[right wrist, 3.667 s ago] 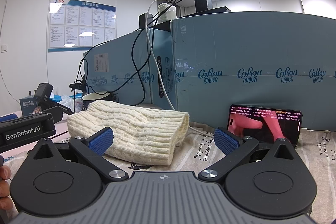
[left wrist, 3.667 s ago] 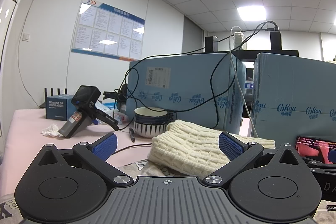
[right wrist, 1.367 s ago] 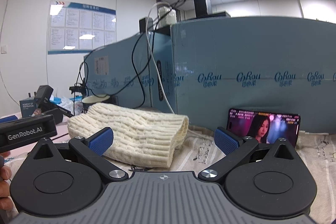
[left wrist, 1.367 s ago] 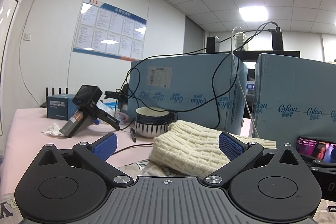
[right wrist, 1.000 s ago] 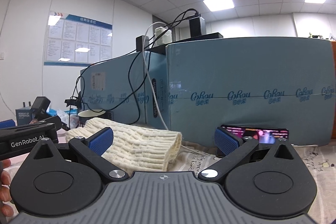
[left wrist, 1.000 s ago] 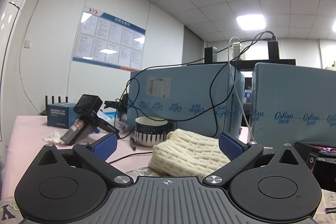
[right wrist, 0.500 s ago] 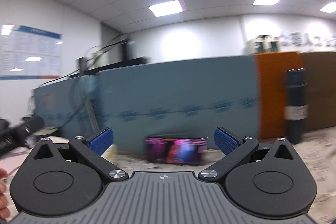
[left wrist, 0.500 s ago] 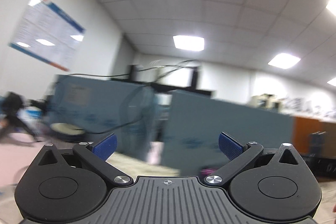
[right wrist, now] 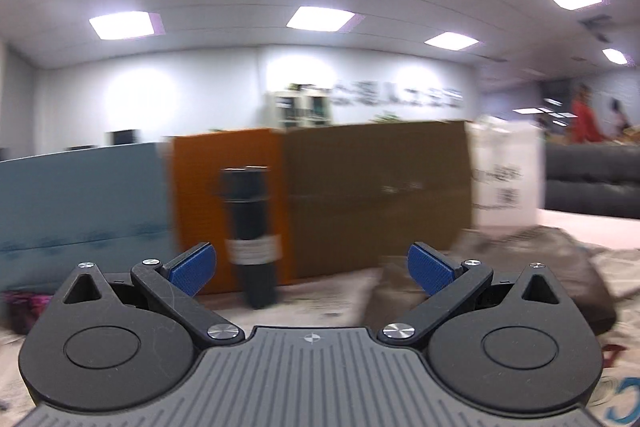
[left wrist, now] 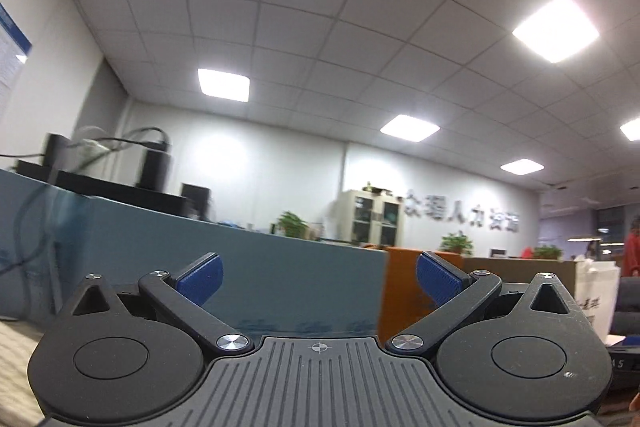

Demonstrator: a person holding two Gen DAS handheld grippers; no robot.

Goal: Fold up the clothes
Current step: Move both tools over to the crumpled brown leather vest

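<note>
Left gripper (left wrist: 318, 277) and right gripper (right wrist: 308, 269): fingers apart, empty. Advice: tilt down toward grey garment (right wrist: 540, 267), slow the blurred swing.

A dark grey-brown garment (right wrist: 532, 259) lay in a rumpled, unfolded heap on the desk, at the right of the right wrist view. Motion blur hid its kind and details. It sat in front of a brown box and a white one. The left wrist view showed no clothing at all.
</note>
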